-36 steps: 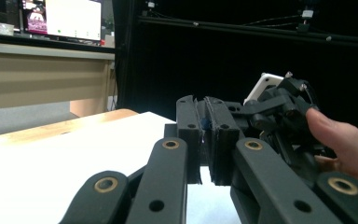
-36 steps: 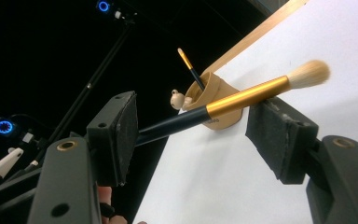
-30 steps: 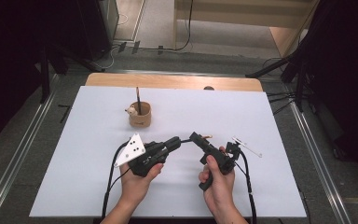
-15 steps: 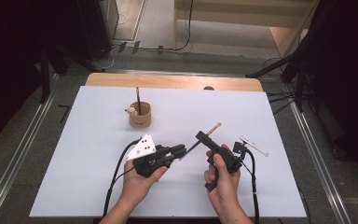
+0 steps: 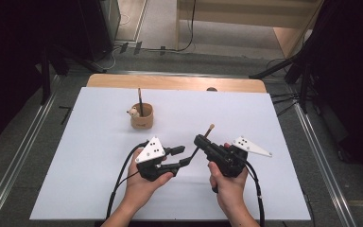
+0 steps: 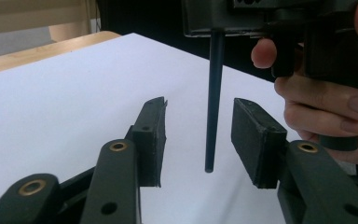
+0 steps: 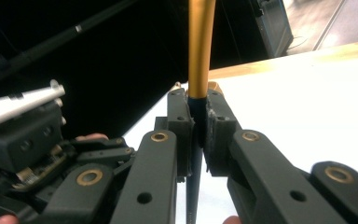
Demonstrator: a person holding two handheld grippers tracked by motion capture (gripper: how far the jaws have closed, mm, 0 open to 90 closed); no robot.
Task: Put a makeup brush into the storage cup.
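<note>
A thin brush point(image 5: 209, 130) with a dark handle, gold ferrule and pale tip slants over the white table. My right gripper point(image 5: 200, 140) is shut on it; in the right gripper view the pads point(image 7: 214, 135) clamp it just below the gold ferrule point(image 7: 200, 46). My left gripper point(image 5: 183, 156) is open, and its jaws have just been opening. In the left gripper view the dark handle point(image 6: 213, 102) hangs between the two pads point(image 6: 256, 140) without touching either, its end just above the sheet. The right gripper's body point(image 6: 270, 18) and the hand point(image 6: 326, 98) holding it sit behind.
A small tan cup point(image 5: 142, 118) stands toward the back left of the white sheet point(image 5: 264, 109), with another brush upright in it and a little figure on its rim. A wooden edge point(image 5: 170, 82) runs along the far side. Cables trail from both grippers toward the near edge.
The right gripper has closed on the brush and risen a little, so the brush now slants up. The left jaws have opened and let go of the handle.
</note>
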